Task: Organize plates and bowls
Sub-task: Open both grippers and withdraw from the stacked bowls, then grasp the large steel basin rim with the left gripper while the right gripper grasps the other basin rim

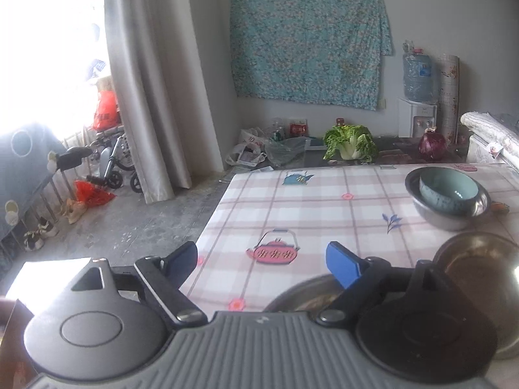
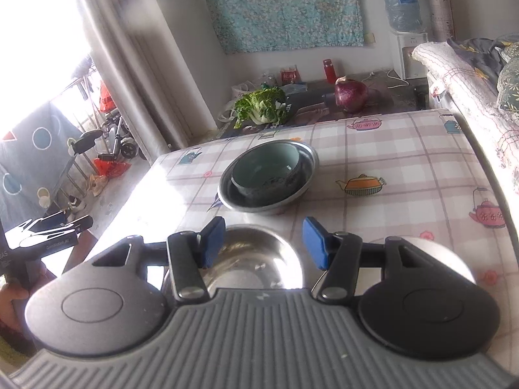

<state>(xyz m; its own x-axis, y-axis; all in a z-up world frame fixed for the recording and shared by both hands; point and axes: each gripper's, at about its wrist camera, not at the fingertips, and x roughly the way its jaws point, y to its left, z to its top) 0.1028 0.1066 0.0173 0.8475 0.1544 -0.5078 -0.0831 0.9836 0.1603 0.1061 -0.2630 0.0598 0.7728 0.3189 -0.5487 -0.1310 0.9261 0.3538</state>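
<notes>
A teal ceramic bowl [image 2: 264, 170] sits inside a steel bowl [image 2: 305, 175] in the middle of the checked tablecloth [image 2: 405, 168]; both also show in the left wrist view, teal bowl [image 1: 449, 188] in steel bowl [image 1: 438, 218], at the right. My right gripper [image 2: 263, 243] is open and empty above a shiny steel bowl [image 2: 256, 259] just below its fingers. My left gripper [image 1: 262, 264] is open and empty over the table's near left edge. A steel plate [image 1: 301, 296] lies under its right finger and another steel bowl [image 1: 480, 265] stands at its right.
A cabbage [image 2: 262, 105] and a red onion [image 2: 352, 95] lie on a low dark surface beyond the table's far edge. A bed [image 2: 470, 64] runs along the right. The floor, a curtain [image 1: 152, 81] and a wheelchair [image 1: 113, 155] lie left.
</notes>
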